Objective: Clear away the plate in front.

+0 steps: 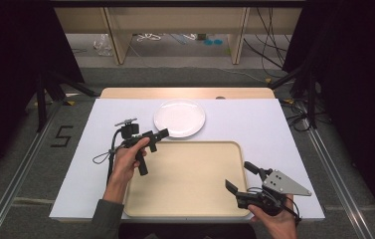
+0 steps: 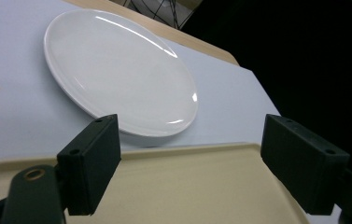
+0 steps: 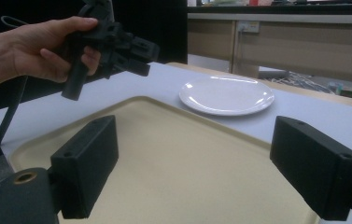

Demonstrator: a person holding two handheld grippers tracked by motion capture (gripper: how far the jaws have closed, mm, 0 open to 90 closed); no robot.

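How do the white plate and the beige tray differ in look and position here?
The plate is round, white and glossy; the tray is rectangular with rounded corners, beige and matte. The plate is clearly smaller than the tray. The plate lies on the far side, just beyond the tray's far edge; the tray lies nearer the person, between the left gripper and the right gripper. Both rest flat on the table and hold nothing.

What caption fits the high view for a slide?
Two hand-held grippers, left gripper and right gripper, jaws open, hover over an empty beige tray beside a white plate.
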